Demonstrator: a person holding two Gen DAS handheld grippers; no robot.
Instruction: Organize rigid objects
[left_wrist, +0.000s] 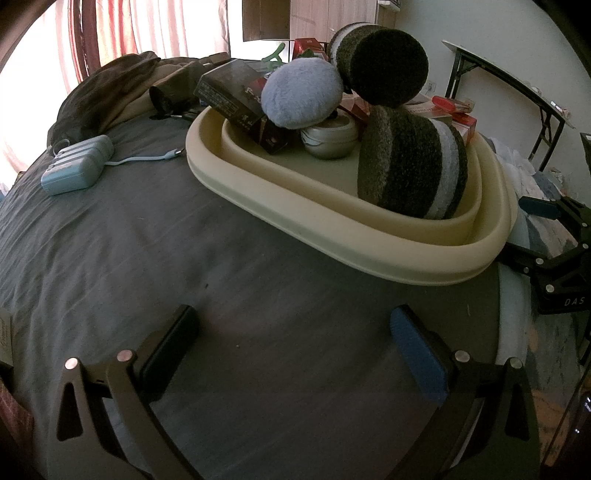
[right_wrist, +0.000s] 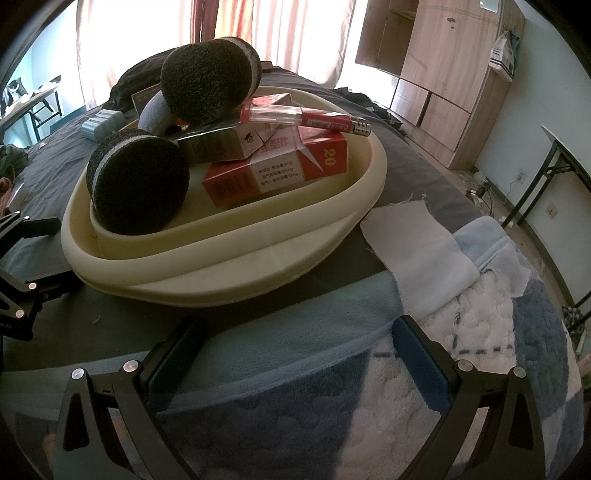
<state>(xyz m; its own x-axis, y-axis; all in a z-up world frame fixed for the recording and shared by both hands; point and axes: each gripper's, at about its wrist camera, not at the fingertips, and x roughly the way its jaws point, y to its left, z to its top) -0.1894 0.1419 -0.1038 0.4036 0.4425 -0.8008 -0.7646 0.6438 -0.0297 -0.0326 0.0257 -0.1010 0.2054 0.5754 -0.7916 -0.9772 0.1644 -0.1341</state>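
Cream oval tray (left_wrist: 369, 258) is set on grey bed sheet (left_wrist: 147, 240), piled with dark round sponges (left_wrist: 410, 166), a blue puff (left_wrist: 301, 94), a silver tin (left_wrist: 328, 138), red cartons (right_wrist: 280, 171) and a red lighter (right_wrist: 303, 118) laid on top. Left gripper (left_wrist: 295, 358) and right gripper (right_wrist: 295, 358) are held wide apart, empty, near the tray

One cream tray (left_wrist: 332, 229) holds two dark round sponges (left_wrist: 410, 166), one blue plush puff (left_wrist: 301, 94), one silver tin (left_wrist: 328, 138), one black box (left_wrist: 229, 92), two red cigarette packs (right_wrist: 280, 170) and one red lighter (right_wrist: 303, 116).
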